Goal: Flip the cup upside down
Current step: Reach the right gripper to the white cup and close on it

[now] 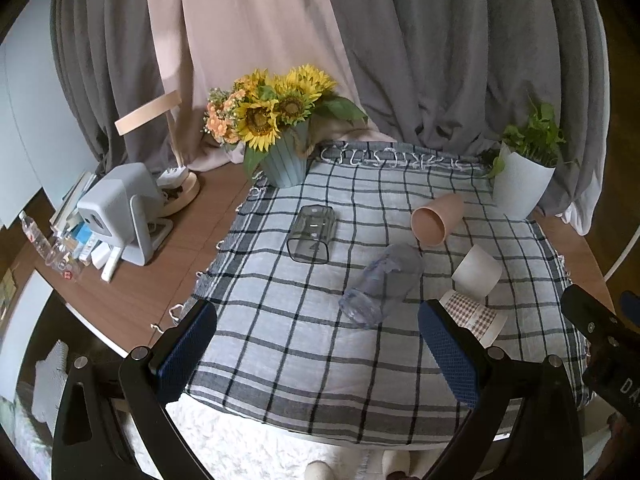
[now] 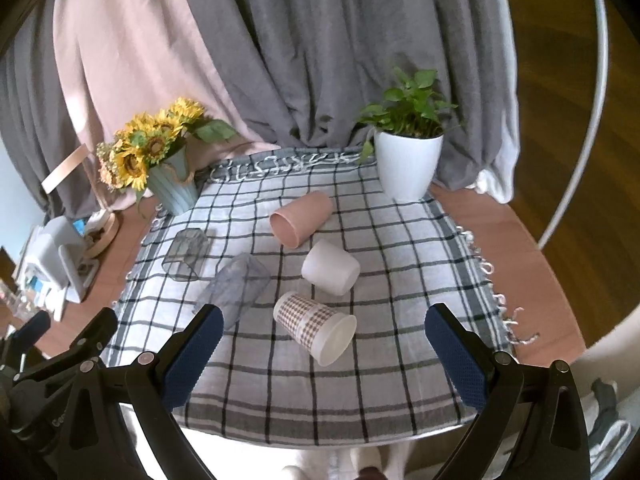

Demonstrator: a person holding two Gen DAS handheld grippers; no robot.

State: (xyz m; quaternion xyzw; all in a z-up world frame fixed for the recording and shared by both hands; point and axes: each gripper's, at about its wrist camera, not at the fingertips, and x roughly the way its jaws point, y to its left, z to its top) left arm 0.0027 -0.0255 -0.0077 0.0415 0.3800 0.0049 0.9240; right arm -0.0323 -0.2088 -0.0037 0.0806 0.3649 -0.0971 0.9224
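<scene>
While lying tipped over on the checked cloth (image 2: 360,380): checked cup (image 2: 314,326), white cup (image 2: 331,267), pink cup (image 2: 301,218), clear cup (image 2: 236,286), smoky cup (image 2: 186,254), all apart. Nearest the checked cup, right gripper (image 2: 322,356) spread wide, clasping nothing; left gripper (image 1: 316,352) likewise agape, empty. Behind, sunflowers (image 2: 150,148) and potted plant (image 2: 408,152).

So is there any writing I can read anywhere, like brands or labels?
"DA": white letters, cut off at the frame edge, on the black right gripper seen from the left camera.
"Co": partly hidden white letters on the left gripper body in the right view.
Books and bottle labels: too small to read.
Cups: no text.
</scene>
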